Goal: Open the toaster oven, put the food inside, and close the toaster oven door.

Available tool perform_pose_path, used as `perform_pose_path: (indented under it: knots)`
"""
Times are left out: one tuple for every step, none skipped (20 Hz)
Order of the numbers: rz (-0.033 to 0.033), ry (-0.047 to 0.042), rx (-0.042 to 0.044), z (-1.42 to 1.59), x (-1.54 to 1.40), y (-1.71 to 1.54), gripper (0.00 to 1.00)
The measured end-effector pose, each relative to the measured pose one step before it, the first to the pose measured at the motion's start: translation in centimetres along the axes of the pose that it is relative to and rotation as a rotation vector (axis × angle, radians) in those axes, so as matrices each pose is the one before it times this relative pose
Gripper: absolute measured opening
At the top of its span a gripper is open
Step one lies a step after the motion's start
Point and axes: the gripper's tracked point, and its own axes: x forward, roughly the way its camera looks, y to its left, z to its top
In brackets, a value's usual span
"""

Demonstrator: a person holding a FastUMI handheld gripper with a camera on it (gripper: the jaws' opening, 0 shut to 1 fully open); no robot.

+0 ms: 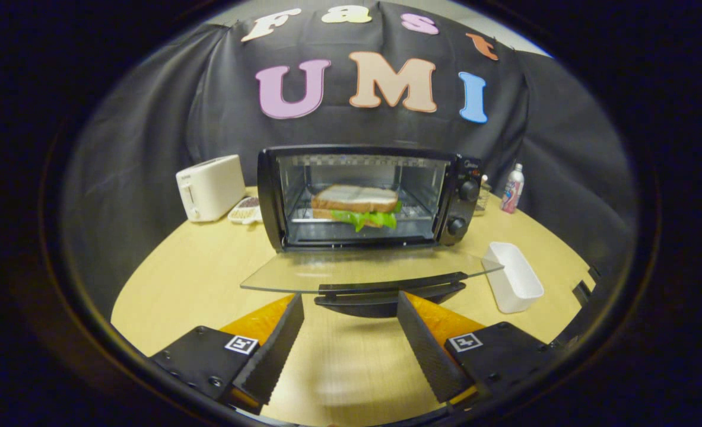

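Observation:
A black toaster oven (466,198) stands at the back of a round wooden table (196,284). Its glass door (303,273) lies folded down flat towards me, with the black handle (386,293) at its front edge. Inside, on the wire rack, sits a sandwich (356,204) of white bread with green lettuce hanging out. My gripper (351,305) is open, its two ribbed black fingers (276,350) spread wide just below and in front of the door handle. Nothing is between them.
A white pop-up toaster (209,187) stands left of the oven, with a small patterned dish (245,210) beside it. An empty white rectangular tray (514,276) lies right of the door. A small bottle (512,188) stands at the back right.

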Motion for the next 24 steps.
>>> perform_pose_path:
  knots:
    - [-0.00696,-0.02162,-0.01016,0.863,-0.008,-0.064,1.0]
    - [-0.00255,-0.02329,-0.01,0.979,0.151,0.083,1.0]
    - [0.0033,-0.02473,-0.00121,1.05,0.088,0.115,1.0]
    - [0.01189,-0.02027,0.00464,0.912,0.253,0.275,1.0]
    - [0.00704,-0.02597,0.01299,1.124,0.288,0.041,1.0]
    - [0.01027,-0.02054,0.01705,0.971,0.465,0.022,1.0]
    - [0.00482,-0.02102,0.01488,0.883,0.587,-0.049,1.0]
    - [-0.00066,-0.01755,0.00719,0.76,0.624,-0.214,1.0]
    - [-0.0138,-0.01017,-0.00517,0.57,0.471,-0.351,1.0]
    - [0.00582,-0.01543,-0.00364,0.517,0.645,-0.046,1.0]
    - [0.00671,-0.01667,0.00075,0.622,0.481,0.164,1.0]
    - [0.00685,-0.01255,-0.00114,0.461,0.497,0.115,1.0]
    - [0.0055,-0.0109,-0.00116,0.423,0.592,0.115,1.0]
    - [0.00599,-0.01595,-0.00079,0.489,0.61,0.133,1.0]
    - [0.00568,-0.01567,-0.00299,0.523,0.69,0.095,1.0]
    - [0.00585,-0.01754,-0.00117,0.338,0.812,0.127,1.0]
    - [0.00629,-0.01264,-0.00073,0.318,0.773,0.062,1.0]
    - [0.00645,-0.01108,0.00106,0.305,0.768,-0.033,1.0]
    - [0.00641,-0.00557,0.00158,0.202,0.649,0.139,1.0]
    - [0.0063,-0.0087,-0.00172,0.202,0.591,0.044,1.0]
    - [0.00353,-0.00105,-0.00172,0.193,0.631,0.038,1.0]
    - [0.00242,-0.00456,0.00096,0.129,0.692,0.053,1.0]
    - [0.00137,0.00433,-0.00196,0.048,0.433,0.042,1.0]
    - [0.00577,0.00038,0.00097,0.073,0.153,-0.001,1.0]
